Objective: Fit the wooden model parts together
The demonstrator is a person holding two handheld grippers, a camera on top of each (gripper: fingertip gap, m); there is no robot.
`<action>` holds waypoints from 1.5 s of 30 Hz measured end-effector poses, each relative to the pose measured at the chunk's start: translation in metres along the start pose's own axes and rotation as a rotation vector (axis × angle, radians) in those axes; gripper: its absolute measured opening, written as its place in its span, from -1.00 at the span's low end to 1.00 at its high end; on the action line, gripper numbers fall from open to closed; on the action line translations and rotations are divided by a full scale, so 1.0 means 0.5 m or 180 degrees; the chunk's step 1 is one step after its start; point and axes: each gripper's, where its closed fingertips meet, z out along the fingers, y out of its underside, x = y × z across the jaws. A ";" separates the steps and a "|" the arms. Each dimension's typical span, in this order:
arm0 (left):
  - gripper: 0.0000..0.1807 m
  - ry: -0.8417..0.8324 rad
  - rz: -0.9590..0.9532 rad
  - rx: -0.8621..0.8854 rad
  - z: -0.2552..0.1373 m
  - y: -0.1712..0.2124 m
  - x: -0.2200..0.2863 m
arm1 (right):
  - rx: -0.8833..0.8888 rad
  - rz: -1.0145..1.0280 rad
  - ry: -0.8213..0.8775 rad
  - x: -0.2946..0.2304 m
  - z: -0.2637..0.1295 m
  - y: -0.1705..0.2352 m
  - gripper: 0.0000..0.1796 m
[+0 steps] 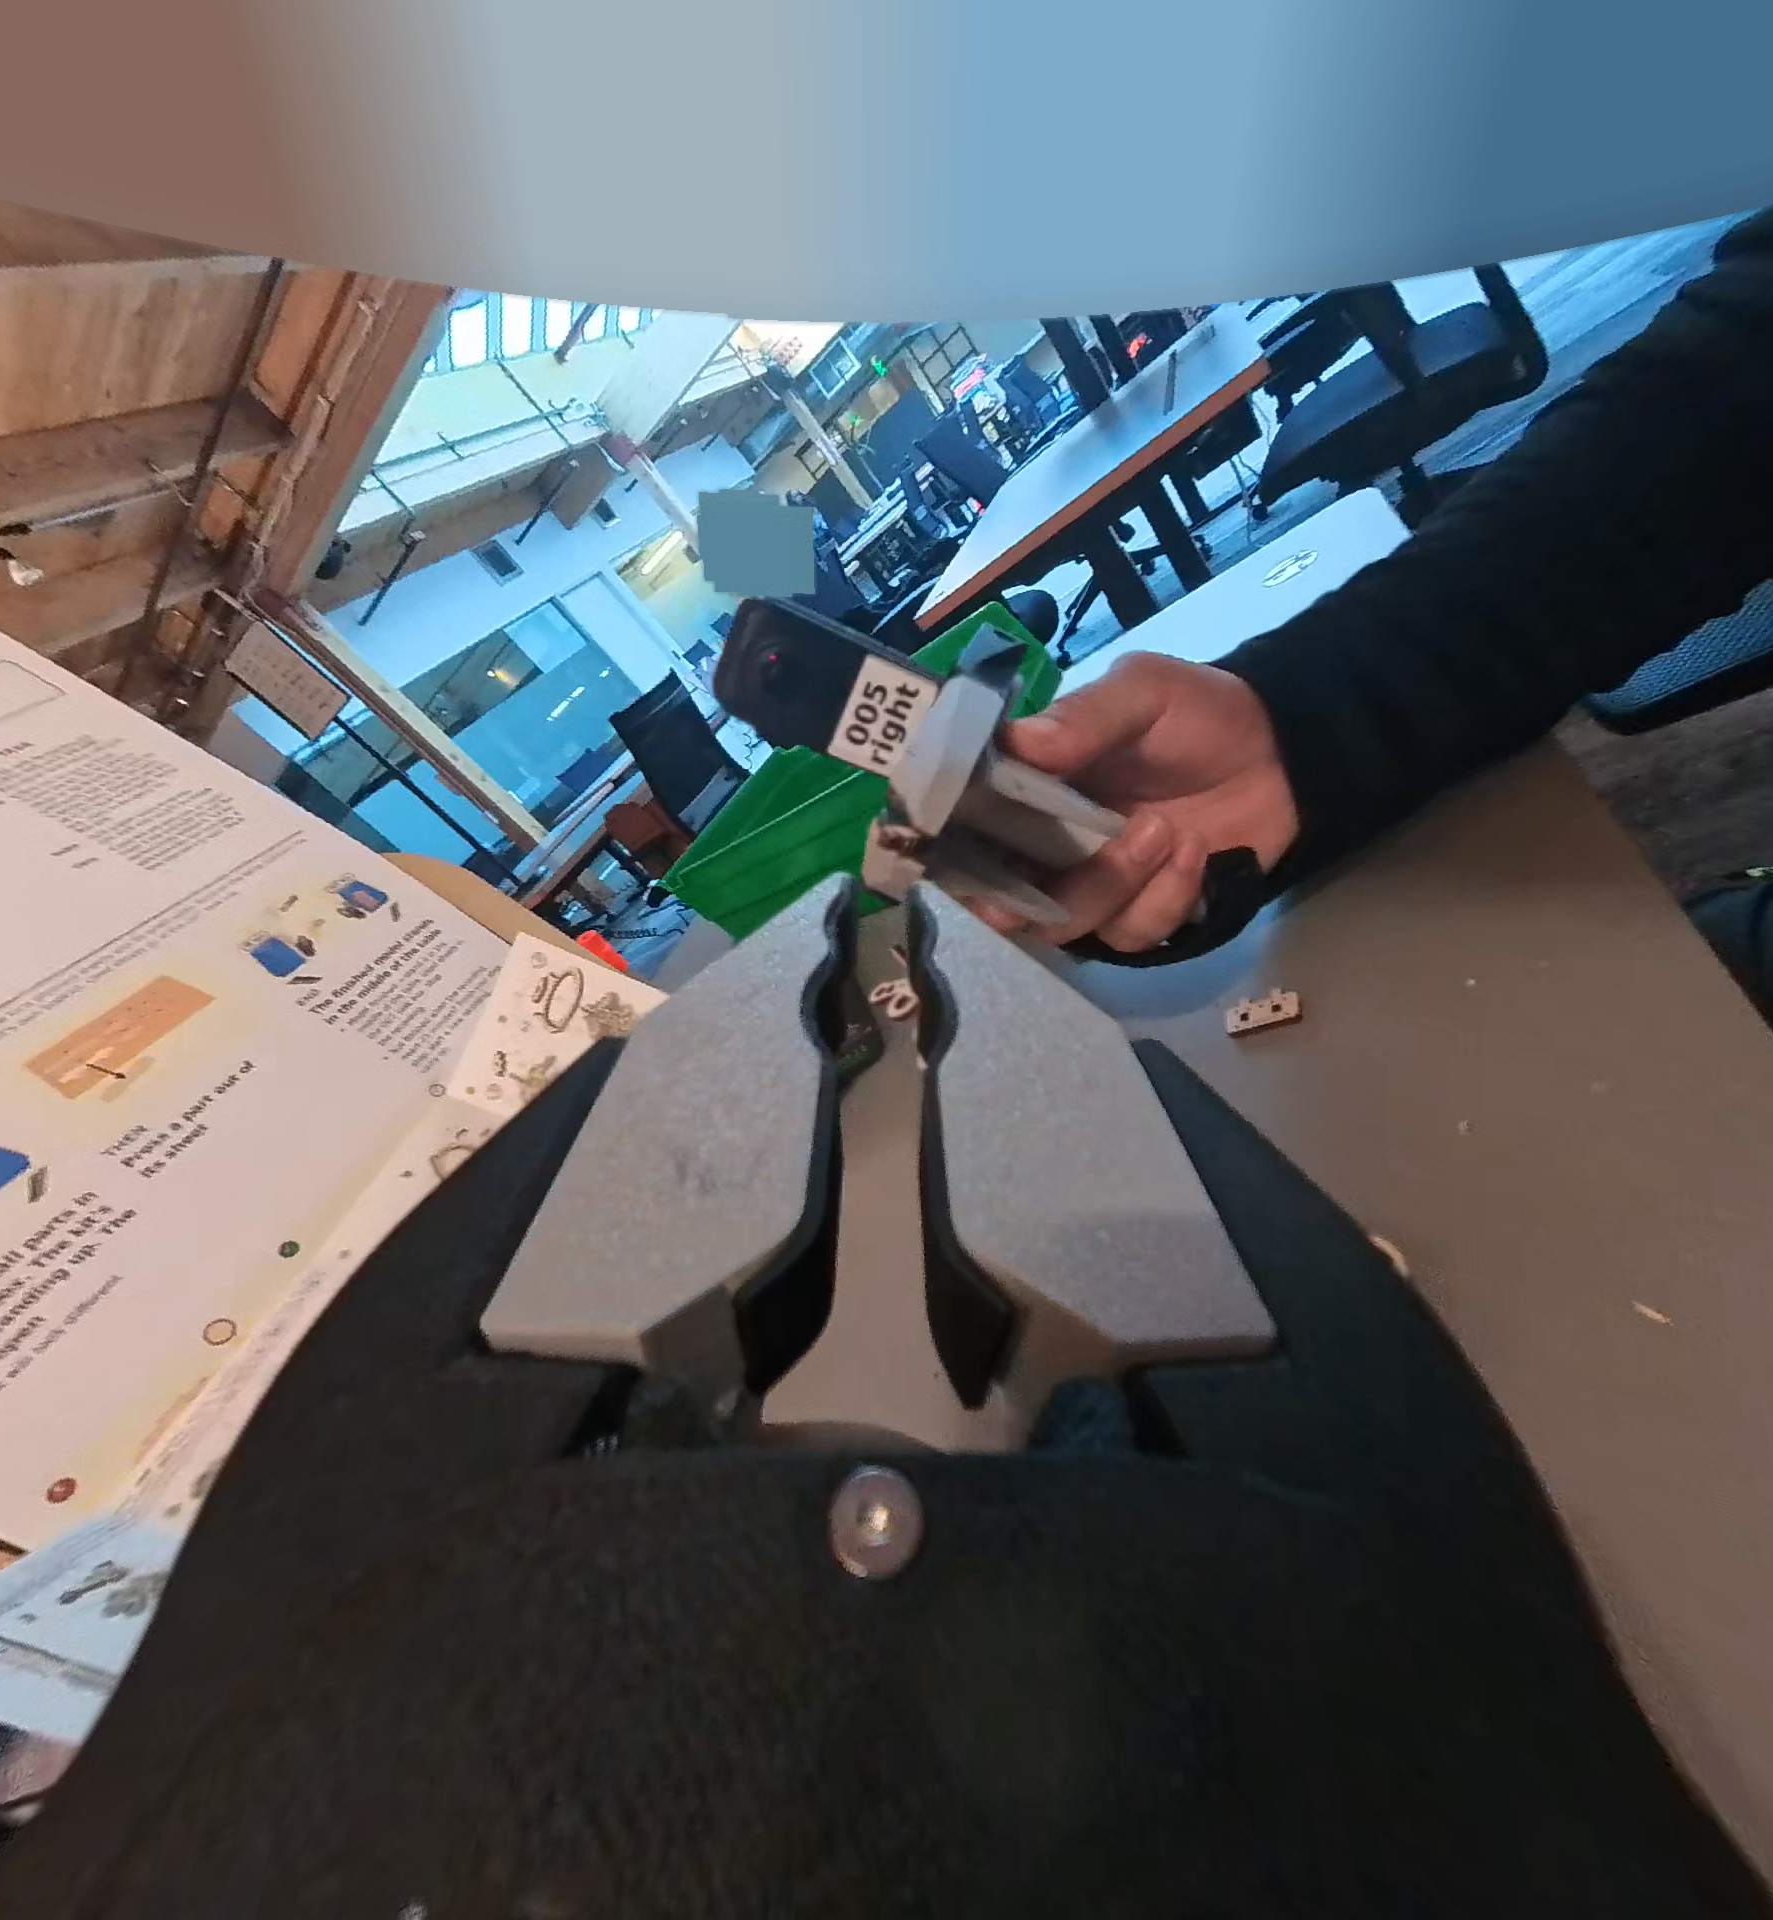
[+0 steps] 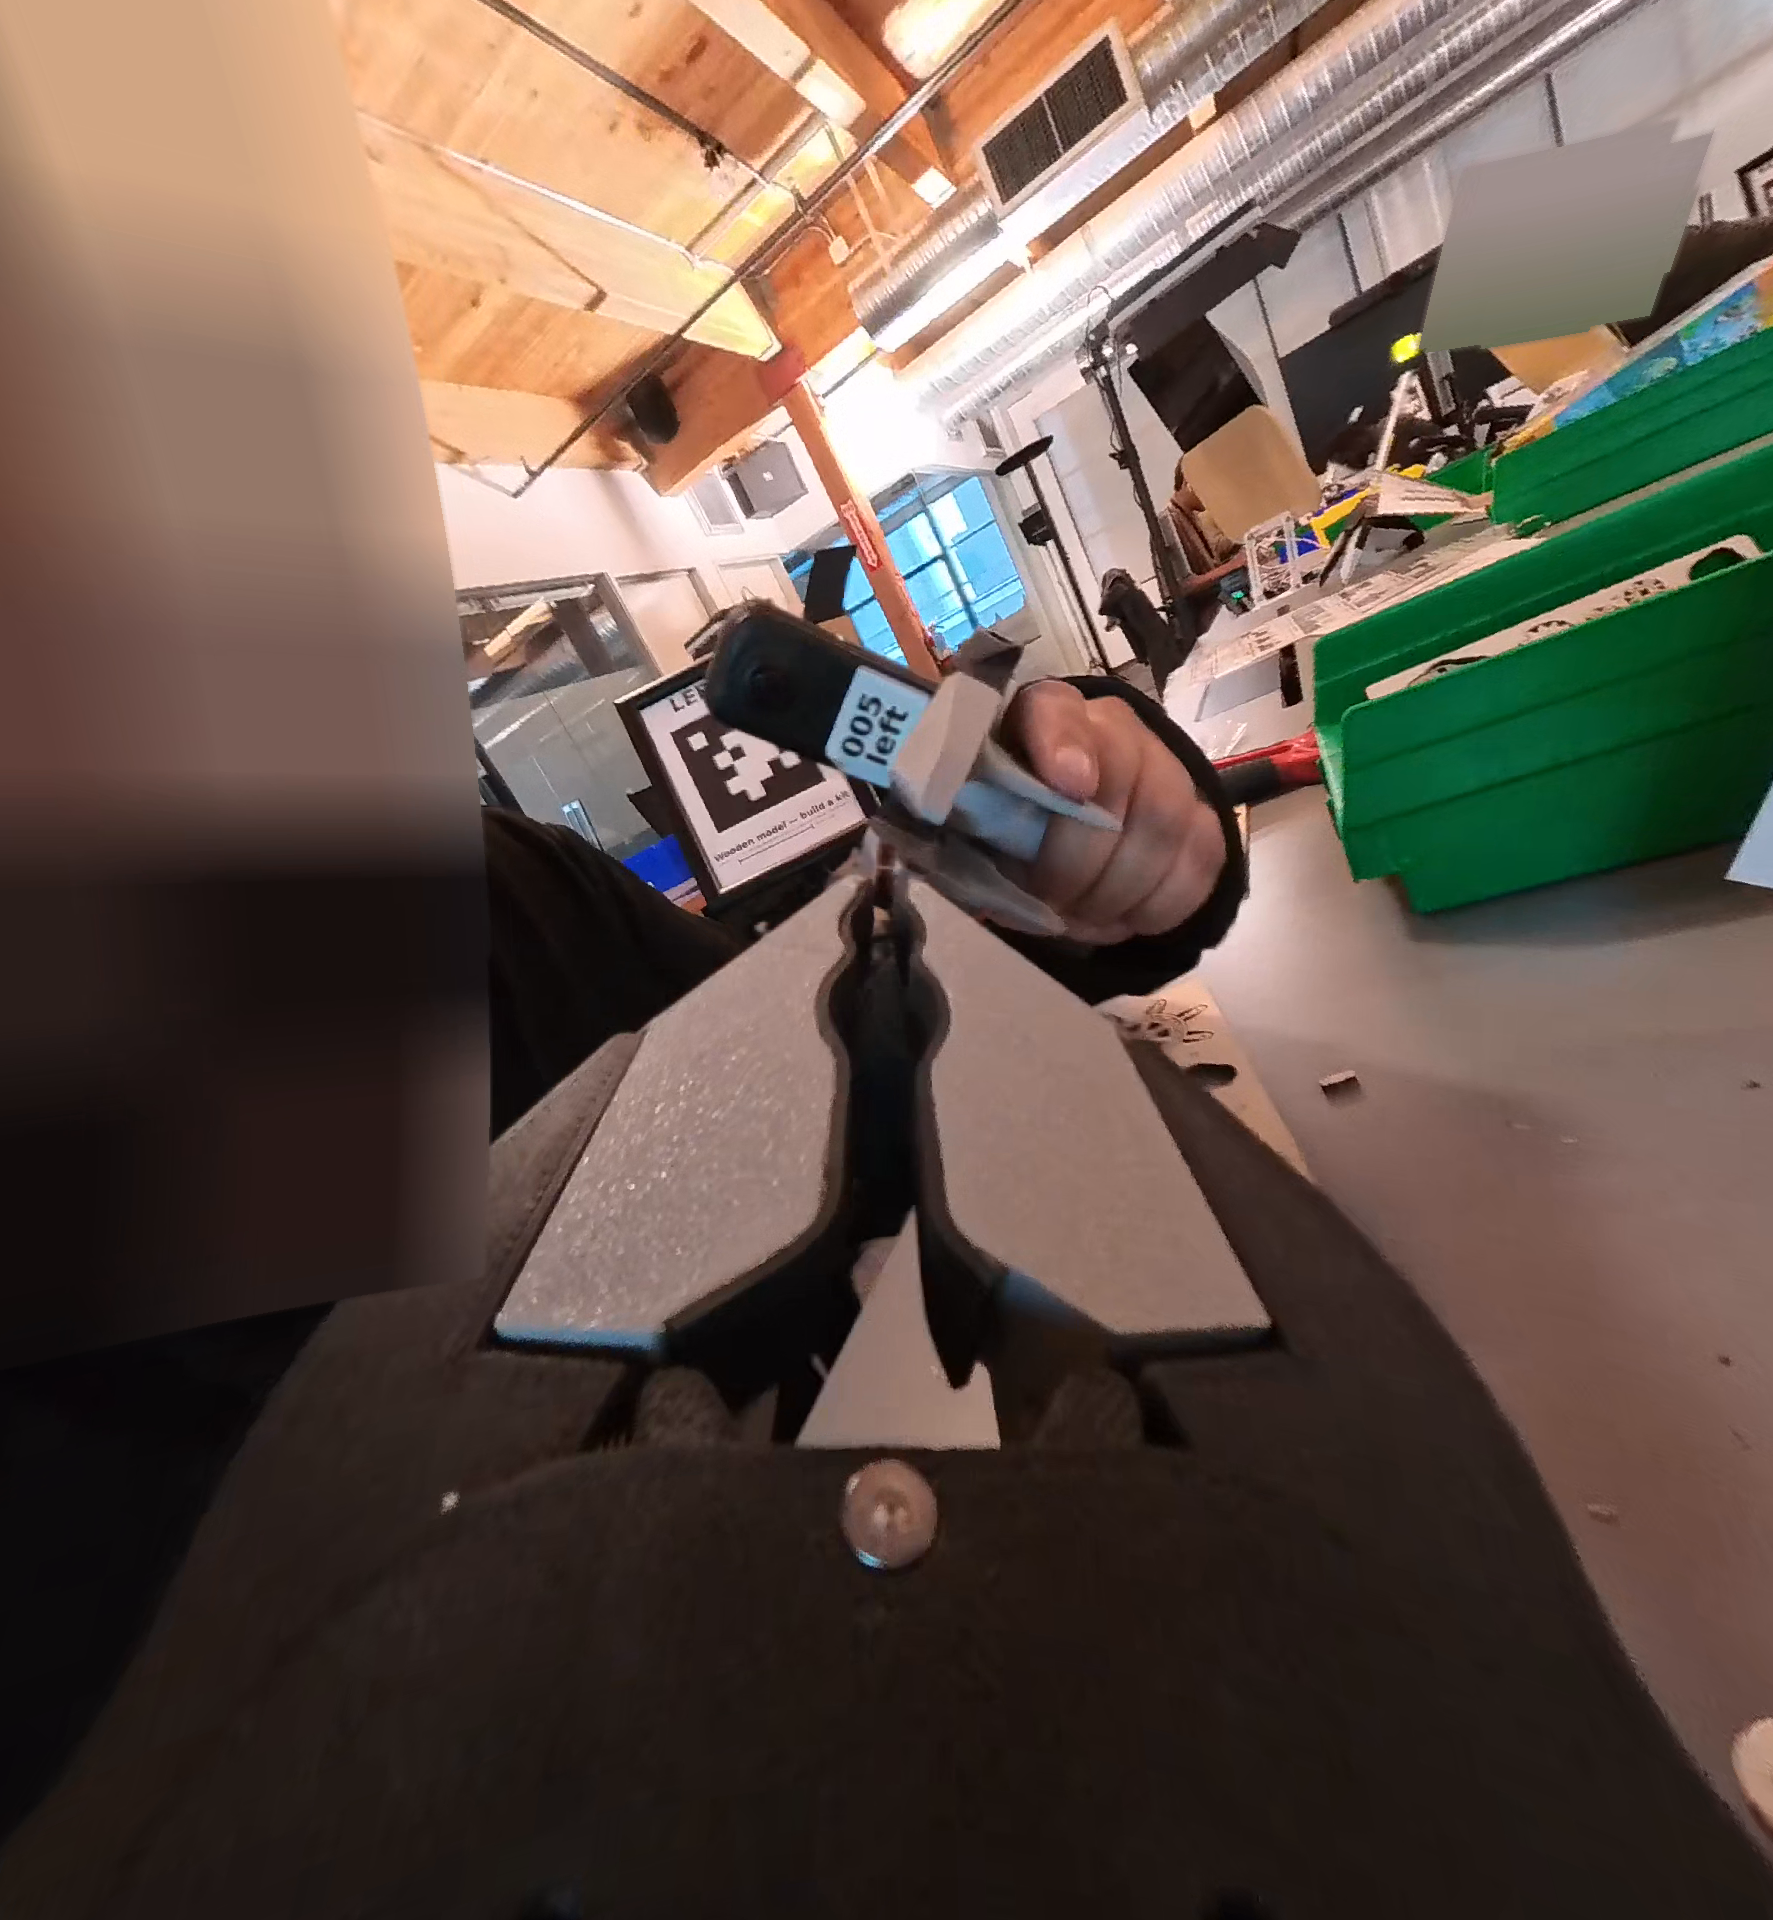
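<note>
My two grippers meet tip to tip above the grey table (image 1: 1484, 1195). In the left wrist view, my left gripper (image 1: 880, 902) has its jaws a narrow gap apart, closed on a small brown-and-white wooden part (image 1: 897, 850). The right gripper (image 1: 887, 868), held by a hand, points its tips at the same spot. In the right wrist view, my right gripper (image 2: 879, 914) is shut on a small dark wooden part (image 2: 877, 883). The left gripper (image 2: 887, 868) faces it, touching at the tips. The join itself is too small to make out.
A loose wooden piece (image 1: 1264, 1013) and a smaller one (image 1: 897, 1000) lie on the table. Instruction sheets (image 1: 134, 987) lie at the left. Green bins (image 2: 1588, 727) stand at the right. There is a marker sign (image 2: 747, 790) behind and a cut-out wooden sheet (image 2: 1173, 1029).
</note>
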 end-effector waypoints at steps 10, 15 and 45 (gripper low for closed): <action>-0.92 0.0337 -0.0574 -0.0560 0.012 0.072 0.016 | -0.0497 -0.1364 0.1121 0.040 -0.002 0.017 -1.00; -0.93 0.0175 -0.0819 -0.0716 0.010 0.099 -0.010 | -0.0633 -0.1578 0.1437 0.058 -0.008 0.021 -1.00; -0.91 0.0435 -0.1321 -0.0756 0.012 0.107 0.008 | -0.1218 -0.2564 0.2257 0.102 -0.018 0.040 -1.00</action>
